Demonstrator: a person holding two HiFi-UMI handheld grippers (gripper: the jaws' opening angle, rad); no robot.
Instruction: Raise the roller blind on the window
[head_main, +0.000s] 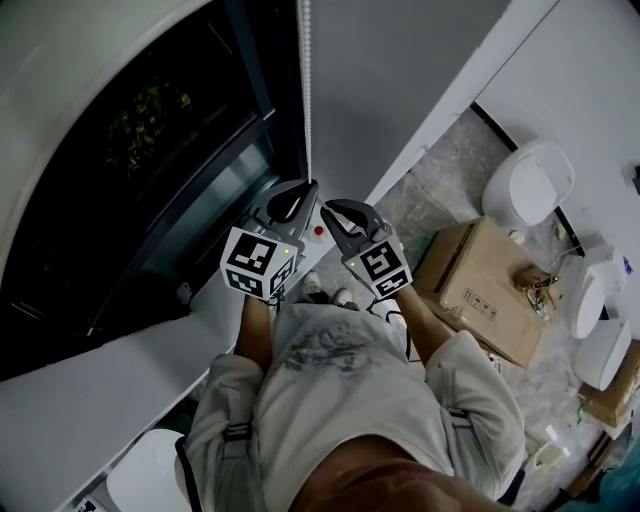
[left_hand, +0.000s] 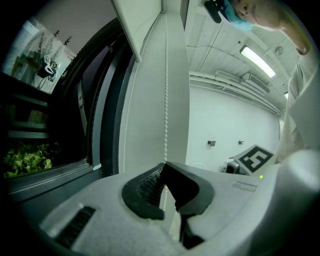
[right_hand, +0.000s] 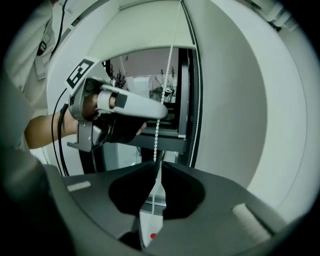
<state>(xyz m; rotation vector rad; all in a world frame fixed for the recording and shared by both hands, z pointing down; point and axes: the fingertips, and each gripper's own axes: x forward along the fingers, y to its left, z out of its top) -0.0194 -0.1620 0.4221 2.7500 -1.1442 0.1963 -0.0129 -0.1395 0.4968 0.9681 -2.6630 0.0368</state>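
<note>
**Operator:** What have my fingers got?

**Spotter:** The fingers of your left gripper (left_hand: 164, 167) are closed on the bead chain (left_hand: 165, 100), which runs straight down into them from above. Your right gripper (right_hand: 157, 167) sits just below the left one on the same strand. Its fingers are likewise pinched together on the beads.

**Operator:** And beneath that?

**Spotter:** Under your right fingers shows a white piece with a red dot (right_hand: 151, 231). The loop's second strand (right_hand: 198, 100) hangs free beside the dark window frame (right_hand: 186, 90), apart from both grippers.

**Operator:** Where's the blind?

**Spotter:** The roller blind (right_hand: 150, 30) covers only the top of the window (head_main: 120, 180). Its lower edge is above your left gripper, with open glass below it. To your right, a cardboard box (head_main: 480, 290) lies on the floor (head_main: 440, 190).
</note>
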